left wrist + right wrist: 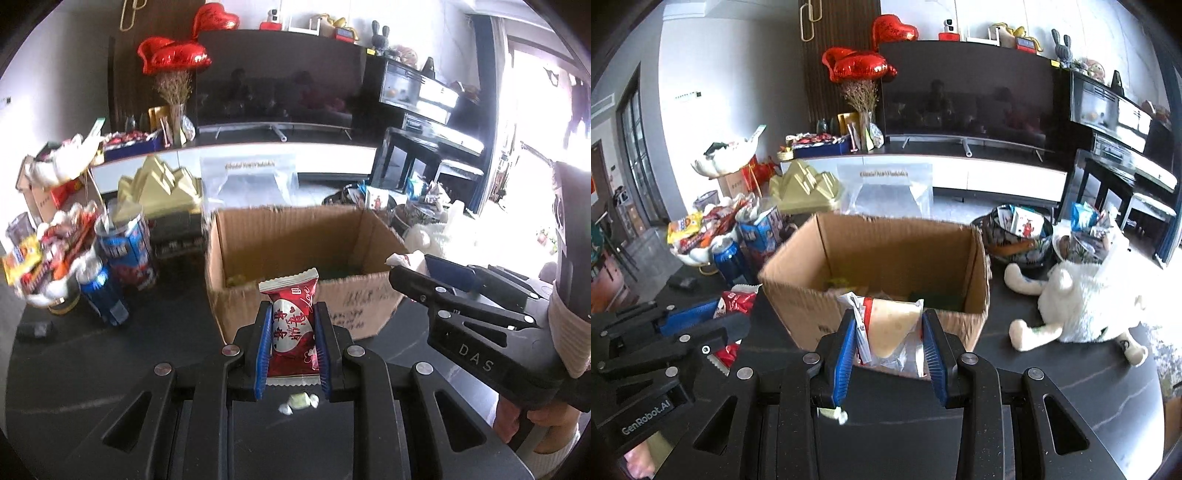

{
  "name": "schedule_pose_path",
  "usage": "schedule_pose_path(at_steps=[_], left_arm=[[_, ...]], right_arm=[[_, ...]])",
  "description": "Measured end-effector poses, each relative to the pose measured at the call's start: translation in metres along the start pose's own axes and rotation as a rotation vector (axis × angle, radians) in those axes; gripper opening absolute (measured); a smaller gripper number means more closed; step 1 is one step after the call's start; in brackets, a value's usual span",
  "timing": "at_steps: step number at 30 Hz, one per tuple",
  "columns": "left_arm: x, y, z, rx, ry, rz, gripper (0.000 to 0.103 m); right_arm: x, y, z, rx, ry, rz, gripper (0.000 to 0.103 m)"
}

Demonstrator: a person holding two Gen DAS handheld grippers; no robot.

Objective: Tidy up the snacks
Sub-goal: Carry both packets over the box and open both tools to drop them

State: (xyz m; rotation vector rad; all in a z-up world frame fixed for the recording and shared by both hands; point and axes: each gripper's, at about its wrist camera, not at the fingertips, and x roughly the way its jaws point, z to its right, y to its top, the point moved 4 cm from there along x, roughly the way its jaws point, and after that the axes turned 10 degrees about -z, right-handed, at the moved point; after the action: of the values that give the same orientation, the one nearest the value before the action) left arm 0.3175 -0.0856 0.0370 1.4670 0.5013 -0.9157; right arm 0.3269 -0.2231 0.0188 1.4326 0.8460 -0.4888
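Red snack packet [293, 325], white heart print

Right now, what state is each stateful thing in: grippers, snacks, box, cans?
Left gripper: shut on red snack packet, held upright.
Right gripper: shut on clear-wrapped pastry.
Cardboard box: open, flaps up.
Wrapped candy: lying loose on the table.
Blue cans: one upright, one tilted.

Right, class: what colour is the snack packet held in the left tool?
Red with white markings, clearest in the left wrist view.
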Motion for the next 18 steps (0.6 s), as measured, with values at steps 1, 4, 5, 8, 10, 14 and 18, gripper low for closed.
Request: schedule_pose_path(at_steps=[1, 4, 5, 8, 10, 14, 18], left_arm=[[-0.001, 0.006, 0.000, 0.011, -0.001, 0.003, 0.022], [0.000, 0.016, -0.002, 0.019, -0.005, 0.005, 0.022], [0.002, 0.021, -0.004, 0.019, -0.011, 0.005, 0.022], [0.007, 0.032, -0.006, 0.031, -0.013, 0.005, 0.022], [0.012, 0.039, -0.008, 0.038, -0.014, 0.001, 0.022], [0.029, 0.052, -0.011, 0.042, -0.028, -0.017, 0.022], [0.048, 0.064, -0.012, 0.047, -0.027, -0.039, 0.023]], right_arm=[[0.000, 0.003, 0.000, 0.000, -0.003, 0.002, 0.036], [0.001, 0.016, 0.001, -0.005, -0.016, 0.010, 0.036], [0.001, 0.020, 0.001, -0.006, -0.019, 0.011, 0.036], [0.003, 0.030, 0.001, -0.012, -0.028, 0.017, 0.037], [0.006, 0.036, 0.002, -0.017, -0.036, 0.022, 0.037], [0.015, 0.044, 0.006, -0.023, -0.050, 0.019, 0.037], [0.030, 0.051, 0.010, -0.028, -0.061, 0.004, 0.037]])
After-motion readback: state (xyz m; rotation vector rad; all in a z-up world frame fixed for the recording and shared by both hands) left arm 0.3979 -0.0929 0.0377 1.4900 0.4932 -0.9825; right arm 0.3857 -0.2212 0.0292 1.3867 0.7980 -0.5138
